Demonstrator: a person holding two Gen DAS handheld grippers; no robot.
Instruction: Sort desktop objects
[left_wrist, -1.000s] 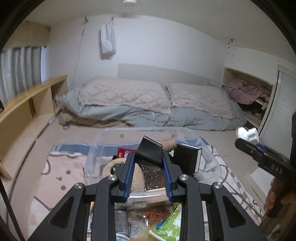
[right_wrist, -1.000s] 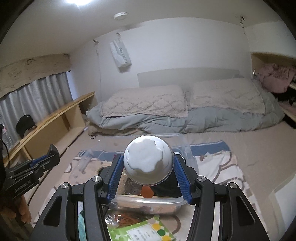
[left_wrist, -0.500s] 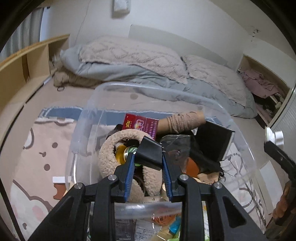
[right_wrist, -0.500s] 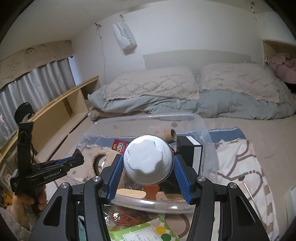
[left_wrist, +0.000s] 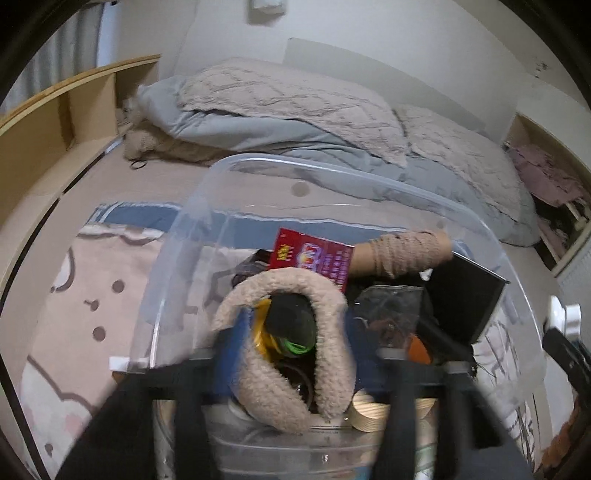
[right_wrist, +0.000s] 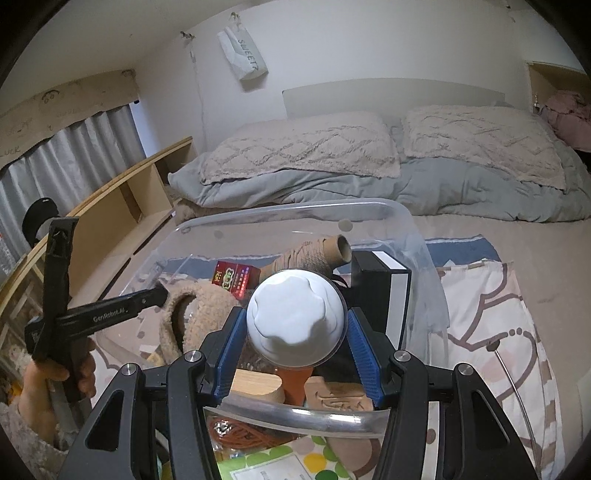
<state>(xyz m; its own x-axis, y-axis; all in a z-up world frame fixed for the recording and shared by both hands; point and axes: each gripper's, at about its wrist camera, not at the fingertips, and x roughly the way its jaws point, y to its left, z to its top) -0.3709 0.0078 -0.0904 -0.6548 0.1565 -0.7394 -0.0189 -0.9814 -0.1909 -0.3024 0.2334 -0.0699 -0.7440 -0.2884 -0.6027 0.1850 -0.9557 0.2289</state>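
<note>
**Drop into bin under way**

Left gripper (left_wrist: 295, 350) jaws are opening over the clear bin (left_wrist: 369, 184); black item (left_wrist: 291, 321) is lying inside the fleece ring (left_wrist: 325, 354). Right gripper (right_wrist: 293, 338) is clamping the white jar (right_wrist: 295, 321) above the bin's near edge. Risk: the jar dropping onto clutter and rolling out.

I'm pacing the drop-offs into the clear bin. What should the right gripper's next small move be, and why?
Probably ease a little lower over the clear bin, then open. The right gripper is clamped on the white-capped jar, which hangs above the bin's near rim and clutter. The left gripper, jaws opening with nothing between them, sits beside the fuzzy beige slipper.
</note>
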